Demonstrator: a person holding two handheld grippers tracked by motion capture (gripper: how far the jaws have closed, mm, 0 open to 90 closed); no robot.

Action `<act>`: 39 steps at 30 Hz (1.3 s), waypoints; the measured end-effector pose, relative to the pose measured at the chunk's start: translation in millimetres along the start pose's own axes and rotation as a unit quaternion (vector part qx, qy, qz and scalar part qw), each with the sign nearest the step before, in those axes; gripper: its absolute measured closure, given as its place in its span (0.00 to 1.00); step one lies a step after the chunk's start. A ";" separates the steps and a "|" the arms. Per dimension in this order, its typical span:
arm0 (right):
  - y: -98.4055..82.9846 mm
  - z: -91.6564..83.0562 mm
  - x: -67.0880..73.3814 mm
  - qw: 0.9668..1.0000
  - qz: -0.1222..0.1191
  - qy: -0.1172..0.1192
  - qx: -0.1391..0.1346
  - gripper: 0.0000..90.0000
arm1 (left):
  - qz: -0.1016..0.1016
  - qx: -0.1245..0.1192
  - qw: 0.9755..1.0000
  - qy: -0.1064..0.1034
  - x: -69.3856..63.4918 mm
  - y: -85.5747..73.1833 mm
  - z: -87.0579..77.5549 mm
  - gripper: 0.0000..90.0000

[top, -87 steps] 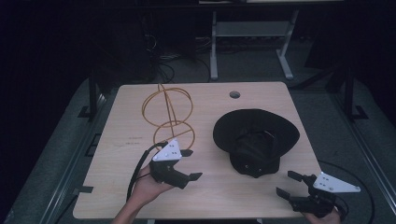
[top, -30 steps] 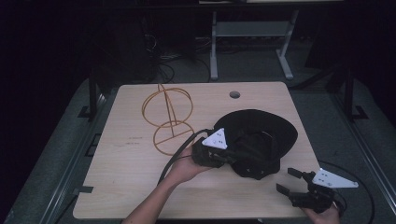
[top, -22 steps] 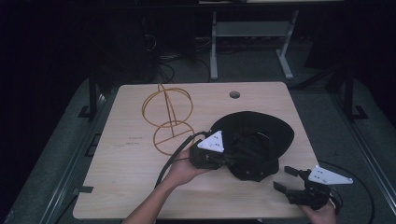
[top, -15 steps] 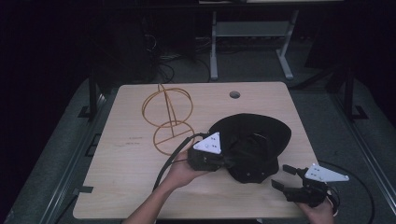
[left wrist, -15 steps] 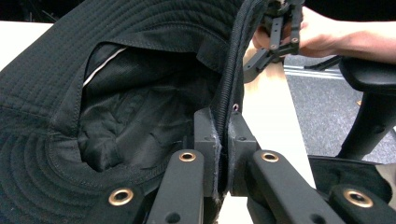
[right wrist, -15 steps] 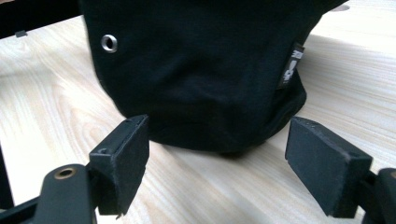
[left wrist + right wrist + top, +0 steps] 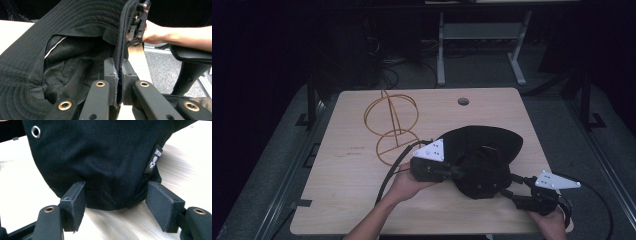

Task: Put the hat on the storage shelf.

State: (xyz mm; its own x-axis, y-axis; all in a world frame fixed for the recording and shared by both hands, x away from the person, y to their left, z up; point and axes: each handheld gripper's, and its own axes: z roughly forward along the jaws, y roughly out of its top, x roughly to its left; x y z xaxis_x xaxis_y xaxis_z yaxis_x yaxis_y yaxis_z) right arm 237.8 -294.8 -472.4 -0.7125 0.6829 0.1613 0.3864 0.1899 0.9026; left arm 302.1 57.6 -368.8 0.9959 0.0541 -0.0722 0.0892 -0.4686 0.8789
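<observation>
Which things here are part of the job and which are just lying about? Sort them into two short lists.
Part of the job:
- black bucket hat, brim pinched in the left gripper
- left gripper, shut on the brim
- right gripper, jaws open on either side of the hat's crown

Lying about:
- orange wire stand, untouched
- wooden table
- grey metal frame behind the table

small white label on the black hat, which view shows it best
The right gripper view: the small white-printed label sits close and sharp on the black fabric hat. The high view gives the hat whole but the label too small; the left gripper view faces its brim.
</observation>
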 end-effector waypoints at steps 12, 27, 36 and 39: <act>0.8 2.9 -4.7 1.000 -0.010 0.008 -0.020 0.64 | 0.005 -0.013 1.000 -0.007 -2.6 7.1 -0.3 0.95; 15.4 -11.9 3.4 0.996 -0.039 0.007 -0.080 0.96 | 0.014 0.002 1.000 0.016 -7.1 6.7 -7.5 0.93; 28.4 -21.4 7.6 0.993 -0.050 0.008 -0.109 0.96 | 0.029 0.029 0.998 0.044 -12.9 6.1 -12.4 0.83; 34.5 -25.4 11.5 0.992 -0.056 0.010 -0.116 0.97 | 0.028 0.031 0.998 0.051 -13.0 4.6 -15.5 0.82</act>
State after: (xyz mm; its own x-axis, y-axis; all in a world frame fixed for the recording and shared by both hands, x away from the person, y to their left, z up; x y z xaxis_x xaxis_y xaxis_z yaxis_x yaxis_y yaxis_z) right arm 228.1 -298.3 -429.2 -0.7560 0.6517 0.0618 0.1614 0.0941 0.9824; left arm 289.3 68.4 -356.5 0.9931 0.1139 0.0275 0.0370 -0.5275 0.8487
